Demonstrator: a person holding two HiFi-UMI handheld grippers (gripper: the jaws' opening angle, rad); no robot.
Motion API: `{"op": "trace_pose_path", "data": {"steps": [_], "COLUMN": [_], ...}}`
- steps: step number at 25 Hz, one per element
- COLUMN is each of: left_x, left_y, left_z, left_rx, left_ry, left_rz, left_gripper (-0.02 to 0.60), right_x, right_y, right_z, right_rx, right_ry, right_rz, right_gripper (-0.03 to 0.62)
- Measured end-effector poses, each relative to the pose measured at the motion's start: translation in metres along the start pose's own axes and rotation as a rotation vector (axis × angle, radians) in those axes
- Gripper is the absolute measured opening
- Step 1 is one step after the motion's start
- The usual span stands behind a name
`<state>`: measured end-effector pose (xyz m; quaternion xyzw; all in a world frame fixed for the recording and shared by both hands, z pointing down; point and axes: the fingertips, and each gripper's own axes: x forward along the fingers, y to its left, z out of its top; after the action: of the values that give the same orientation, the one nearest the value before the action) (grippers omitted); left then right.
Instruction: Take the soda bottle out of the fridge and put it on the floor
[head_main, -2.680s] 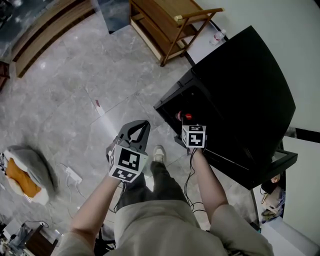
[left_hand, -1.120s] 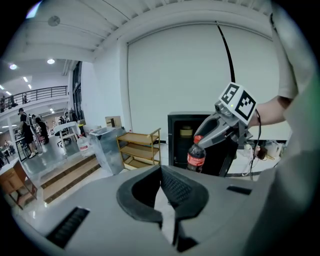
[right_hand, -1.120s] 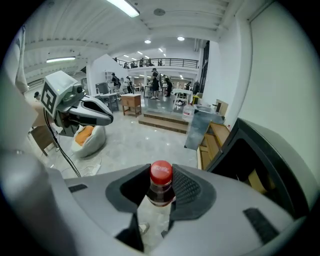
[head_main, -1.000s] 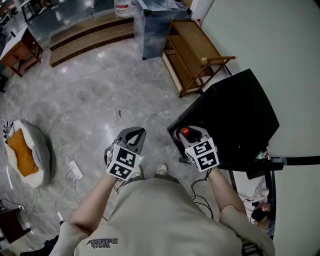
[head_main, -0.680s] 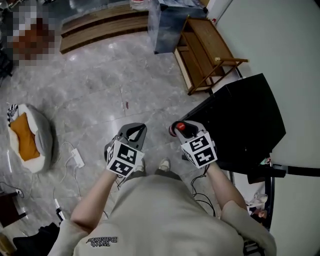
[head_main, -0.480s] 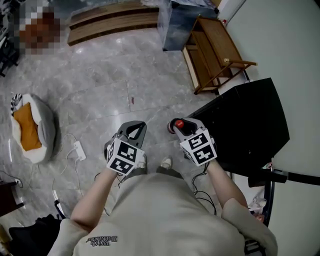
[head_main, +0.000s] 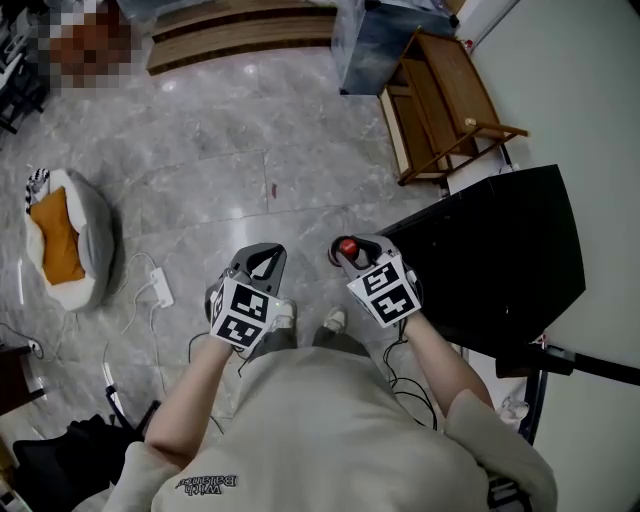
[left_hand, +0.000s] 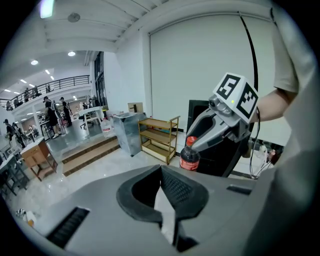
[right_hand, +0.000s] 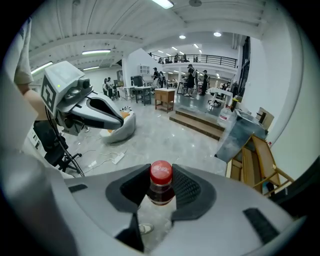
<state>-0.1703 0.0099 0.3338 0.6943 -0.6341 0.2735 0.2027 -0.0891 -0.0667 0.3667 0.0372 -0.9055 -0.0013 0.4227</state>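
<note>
Grey marble floor (head_main: 200, 170) fills most of the head view, in a large open hall. A black fridge (head_main: 500, 250) stands at the right. A wooden shelf unit (head_main: 440, 110) sits beyond it, against a pale wall. A grey and orange cushion (head_main: 62, 240) lies well apart at the left, with a white power strip (head_main: 160, 290) near it.

The soda bottle (right_hand: 161, 175) is out of the fridge and held in the air above the floor. It hangs just beside the fridge's front, close to the person's shoes (head_main: 333, 320).

The right tool (right_hand: 161, 195) is clenched on the bottle's neck, directly under the red cap. Its ribbed pads press the neck from both sides, standing only as far apart as the neck is thick. The left gripper view shows the rest of the bottle hanging upright below that grip, dark and apparently full.

A full plastic bottle is likely fairly heavy for a hold this narrow, so it may swing. The neck is probably the stiffest part and the best place to hold. The body would likely dent, and may be slick after the fridge. Setting it down flat on its base matters, since a tall bottle tips easily on polished stone.

The left tool (left_hand: 162, 200) holds nothing, its jaws meeting at the tips. It hovers beside the right one, above the floor.
</note>
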Motion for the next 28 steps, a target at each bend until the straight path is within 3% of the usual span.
{"op": "trace_pose_path", "data": {"steps": [15, 28], "left_x": [0.082, 0.187], "left_y": [0.008, 0.007], "left_z": [-0.056, -0.157], "left_rx": [-0.044, -0.060], "left_ry": [0.096, 0.263], "left_rz": [-0.036, -0.158], "left_gripper": [0.006, 0.006], "right_x": [0.098, 0.206], "right_y": [0.001, -0.005], "right_z": [-0.075, -0.153], "right_rx": [0.067, 0.214], "right_ry": [0.151, 0.240], "right_rz": [0.018, -0.041], "right_gripper": [0.112, 0.112]}}
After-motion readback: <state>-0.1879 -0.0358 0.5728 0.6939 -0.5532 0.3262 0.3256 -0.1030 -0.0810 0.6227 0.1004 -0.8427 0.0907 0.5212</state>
